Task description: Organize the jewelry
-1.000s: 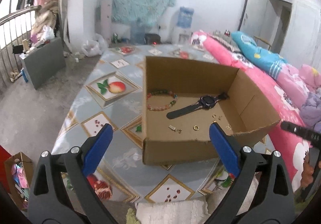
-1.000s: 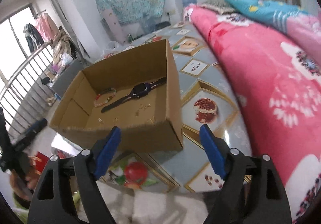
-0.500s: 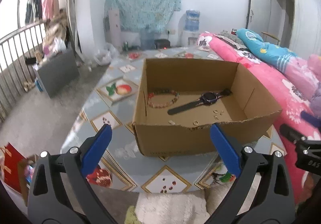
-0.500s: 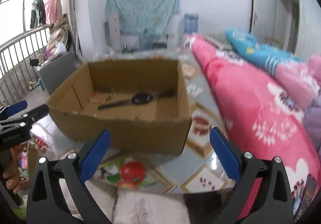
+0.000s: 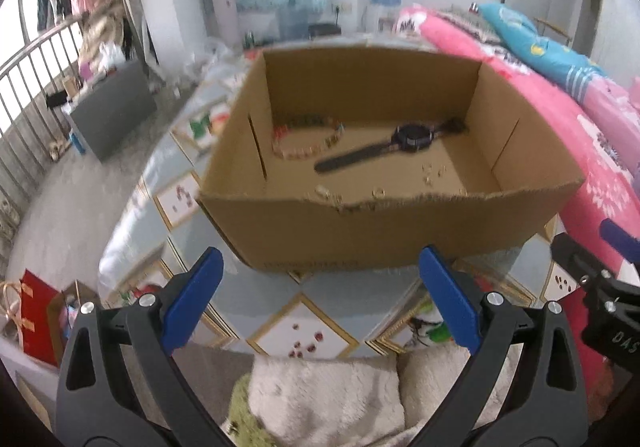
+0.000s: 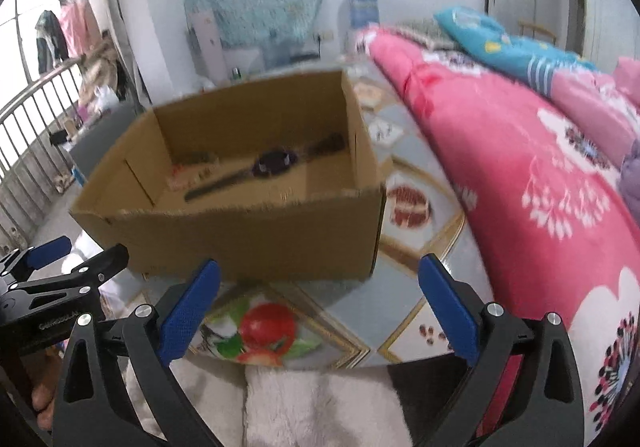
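1. Left wrist view: the left gripper (image 5: 320, 259) hangs spread wide and grasping nothing, just short of the cardboard box (image 5: 400, 231) on the table (image 5: 152, 207). Inside on the floor, the watch (image 5: 412, 137) lies with its strap running from near left up to far right; the bead bracelet (image 5: 308, 139) curls to its left, with tiny rings (image 5: 378, 191) near the front wall.

2. Right wrist view: the right gripper (image 6: 320, 263) is also released and empty before the box (image 6: 248, 243). The watch (image 6: 274, 163) slants the same way. A pink quilt (image 6: 520, 167) lies to the right.
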The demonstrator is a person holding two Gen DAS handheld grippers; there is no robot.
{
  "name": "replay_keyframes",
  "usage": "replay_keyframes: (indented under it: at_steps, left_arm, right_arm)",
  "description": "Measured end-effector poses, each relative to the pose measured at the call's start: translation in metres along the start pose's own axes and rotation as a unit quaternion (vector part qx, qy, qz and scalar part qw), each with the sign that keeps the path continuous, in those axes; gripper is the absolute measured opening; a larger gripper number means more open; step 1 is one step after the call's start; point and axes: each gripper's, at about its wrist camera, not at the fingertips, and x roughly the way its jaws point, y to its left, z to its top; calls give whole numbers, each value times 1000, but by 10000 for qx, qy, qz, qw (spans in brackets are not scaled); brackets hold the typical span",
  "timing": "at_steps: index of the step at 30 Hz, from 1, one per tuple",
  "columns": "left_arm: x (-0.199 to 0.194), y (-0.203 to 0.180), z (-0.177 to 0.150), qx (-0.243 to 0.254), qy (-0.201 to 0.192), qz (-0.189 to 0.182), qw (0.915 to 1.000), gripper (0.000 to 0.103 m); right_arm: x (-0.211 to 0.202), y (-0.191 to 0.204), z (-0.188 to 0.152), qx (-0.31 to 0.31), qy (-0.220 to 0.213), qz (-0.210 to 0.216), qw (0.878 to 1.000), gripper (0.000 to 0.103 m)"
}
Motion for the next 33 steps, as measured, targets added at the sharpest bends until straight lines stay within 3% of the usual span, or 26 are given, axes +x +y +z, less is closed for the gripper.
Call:
replay_keyframes:
  at_steps: [8,33]
  left_arm:
    - [18,-5,-4,-16,359,33,9993,95]
    - [31,-10,3,-39,536,53,9985,95]
  right_arm:
    - [22,12,3,-112,400,23,9991,97]
    - [39,9,7,-94,642,-121,9978,97]
